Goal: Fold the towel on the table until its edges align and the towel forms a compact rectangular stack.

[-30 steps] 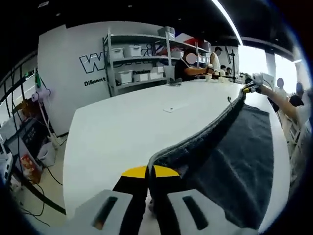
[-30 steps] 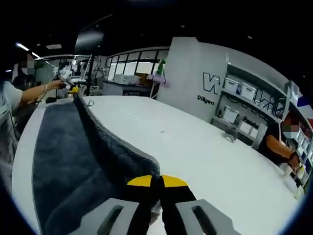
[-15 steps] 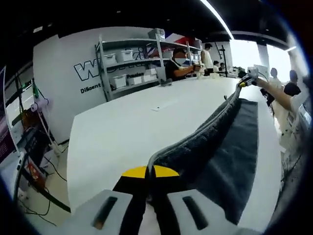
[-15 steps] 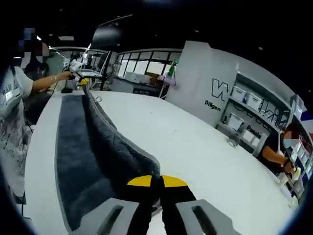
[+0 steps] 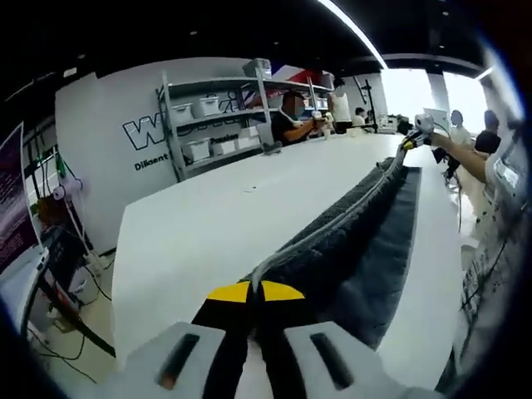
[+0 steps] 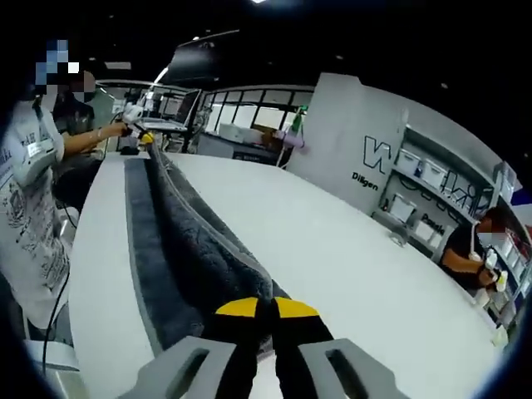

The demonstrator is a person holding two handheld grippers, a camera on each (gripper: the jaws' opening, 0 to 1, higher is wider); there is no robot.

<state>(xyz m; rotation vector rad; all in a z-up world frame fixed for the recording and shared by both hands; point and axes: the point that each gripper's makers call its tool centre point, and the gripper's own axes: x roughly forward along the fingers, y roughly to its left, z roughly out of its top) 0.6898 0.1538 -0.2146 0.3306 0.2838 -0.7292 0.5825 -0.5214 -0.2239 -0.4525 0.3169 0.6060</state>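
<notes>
The dark grey towel (image 5: pixel 374 224) hangs stretched between my two hands, its upper edge lifted off the white surface (image 5: pixel 208 224) and pulled taut, the lower part draping down onto the surface along the near side. Its long axis runs straight from one pinched corner to the other, parallel with the surface's long edge. In the right gripper view the towel (image 6: pixel 183 241) makes the same line, narrowing away toward the far corner.

My left hand-held gripper (image 5: pixel 253 293) is pressed together on one corner of the towel, and my right hand-held gripper (image 6: pixel 268 308) is clamped on the opposite corner of the same edge. The right one (image 5: pixel 409 143) also shows far off at the end of the taut edge, and the left one (image 6: pixel 146 138) likewise from the other side.

I judge I'm mid-fold, carrying the raised edge over to lay it on the opposite edge. To do it well I want both corners level, tension even so the edge doesn't sag, and both hands travelling together so the edges land squarely aligned
</notes>
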